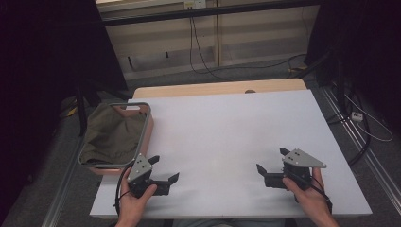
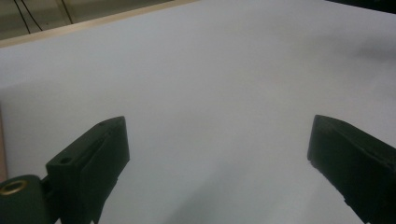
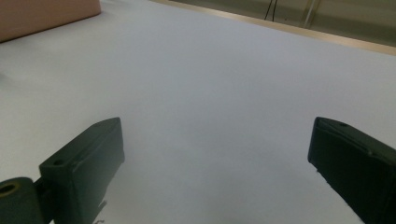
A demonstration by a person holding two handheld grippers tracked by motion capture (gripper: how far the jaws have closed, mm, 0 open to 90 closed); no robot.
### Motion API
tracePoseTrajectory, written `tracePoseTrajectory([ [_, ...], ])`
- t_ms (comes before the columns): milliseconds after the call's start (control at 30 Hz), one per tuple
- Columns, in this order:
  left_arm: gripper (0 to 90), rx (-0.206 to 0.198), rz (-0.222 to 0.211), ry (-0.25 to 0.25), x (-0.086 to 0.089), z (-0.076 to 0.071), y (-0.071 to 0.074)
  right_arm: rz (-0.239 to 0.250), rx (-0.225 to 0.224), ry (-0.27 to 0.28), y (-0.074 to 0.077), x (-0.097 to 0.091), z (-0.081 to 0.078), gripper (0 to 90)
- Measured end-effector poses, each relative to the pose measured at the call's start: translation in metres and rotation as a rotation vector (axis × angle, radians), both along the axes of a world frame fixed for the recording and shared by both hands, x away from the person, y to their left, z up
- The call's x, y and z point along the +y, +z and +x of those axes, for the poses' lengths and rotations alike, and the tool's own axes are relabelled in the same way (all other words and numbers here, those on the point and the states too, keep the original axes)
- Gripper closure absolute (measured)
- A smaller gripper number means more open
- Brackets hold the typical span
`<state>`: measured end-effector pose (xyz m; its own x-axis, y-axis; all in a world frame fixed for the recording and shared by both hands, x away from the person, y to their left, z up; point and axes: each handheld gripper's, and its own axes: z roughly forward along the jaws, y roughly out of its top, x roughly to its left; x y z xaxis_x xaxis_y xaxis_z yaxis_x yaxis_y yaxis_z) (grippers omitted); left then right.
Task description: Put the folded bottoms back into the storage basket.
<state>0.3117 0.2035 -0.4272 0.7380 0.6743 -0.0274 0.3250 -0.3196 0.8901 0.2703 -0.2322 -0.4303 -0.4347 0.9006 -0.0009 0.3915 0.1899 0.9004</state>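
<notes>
The olive-green crumpled cloth (image 1: 111, 135) lies inside the pink plastic basket with a grey wire rim (image 1: 147, 124), which sits at the table's left edge, toward the near corner; in the high view the left claw (image 1: 164, 169) rests on the white table (image 1: 227, 127) just beside the basket's near right corner, jaws apart and empty, and the right claw (image 1: 272, 161) sits near the right near corner, also spread and holding nothing. In the left gripper view both black jaws stand wide over bare table. In the right gripper view the jaws are likewise apart, with the basket's pink wall (image 3: 46, 16) far off. To reach the cloth well, I judge the left claw should lift over the rim and descend into a raised fold, staying clear of the wire.
</notes>
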Motion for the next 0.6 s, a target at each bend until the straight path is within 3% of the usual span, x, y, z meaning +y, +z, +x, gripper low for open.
tracePoseTrajectory([
  [300,5.8,0.007,0.000,0.014,0.003,0.000,0.000,-0.015,0.004,-0.046,-0.010,-0.020,-0.011,3.9],
  [400,5.8,0.000,-0.002,0.016,0.005,-0.001,-0.001,-0.001,-0.001,-0.085,-0.016,-0.030,-0.016,3.9],
  [600,5.8,0.003,0.010,0.025,0.004,-0.001,-0.003,0.009,-0.023,-0.088,-0.014,-0.033,-0.023,3.4],
])
